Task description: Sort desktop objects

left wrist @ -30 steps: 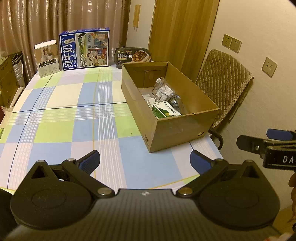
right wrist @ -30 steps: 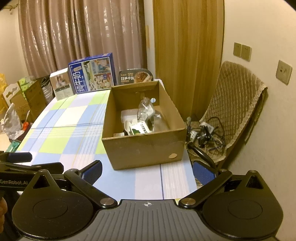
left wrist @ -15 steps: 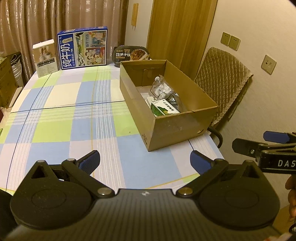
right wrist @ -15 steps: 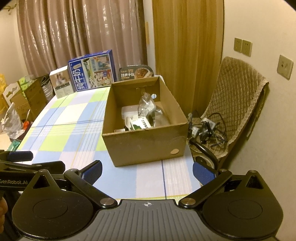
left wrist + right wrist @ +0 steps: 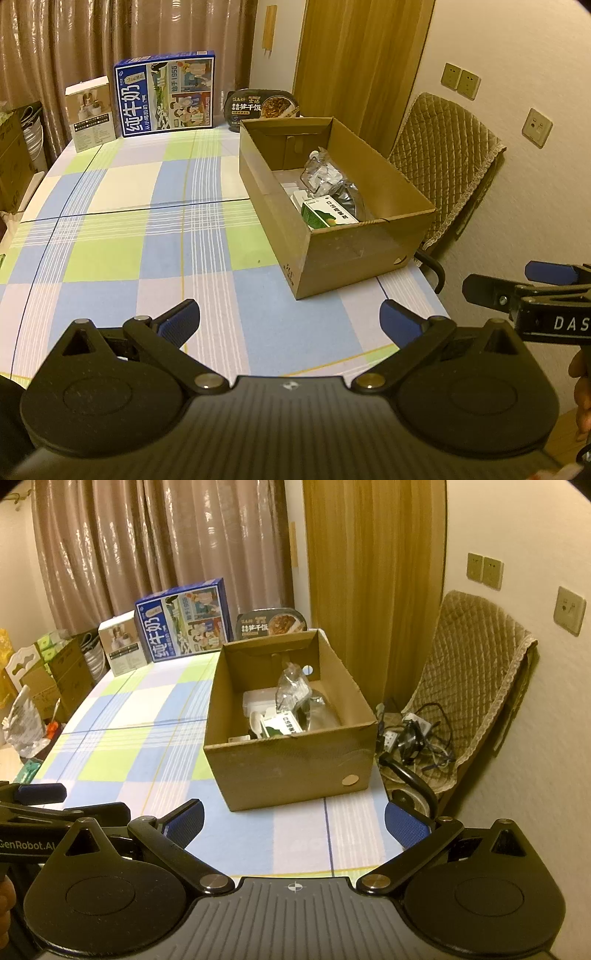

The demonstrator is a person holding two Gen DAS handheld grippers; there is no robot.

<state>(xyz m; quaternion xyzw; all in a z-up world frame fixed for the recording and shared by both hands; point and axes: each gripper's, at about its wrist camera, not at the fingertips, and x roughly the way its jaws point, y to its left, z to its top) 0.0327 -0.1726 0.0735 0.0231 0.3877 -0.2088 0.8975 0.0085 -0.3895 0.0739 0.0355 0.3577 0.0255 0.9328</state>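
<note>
Cardboard box (image 5: 354, 254): open-topped, standing on the right part of the table, its near right corner close to the table's right edge.
Box contents: a green-and-white carton (image 5: 328, 216) lying against the near wall; a crinkled clear plastic bag (image 5: 319, 173) behind it; a white container (image 5: 258, 701) on the floor of the box towards the far left. Smaller items are too small to identify.
Table (image 5: 122, 229): covered with a checked cloth in blue, green and white; the surface in front of the box is bare.
Left gripper (image 5: 290, 319): held above the near edge of the table, jaws spread wide, nothing between the blue pads (image 5: 181, 325).
Right gripper (image 5: 293, 819): held above the near edge, pointing at the near wall of the box, jaws spread wide, nothing between them.
Relative position: each gripper appears at the margin of the other's view; they are side by side and apart.
Far edge of table: a blue milk carton box (image 5: 166, 94), upright; a small white box (image 5: 90, 112) just to its left; a black ready-meal tray (image 5: 262, 107) propped behind the cardboard box.
Chair (image 5: 443, 173): quilted cover, standing beside the table's right side against the wall.
Chair seat: a tangle of cables (image 5: 417, 734) lies on it.
</note>
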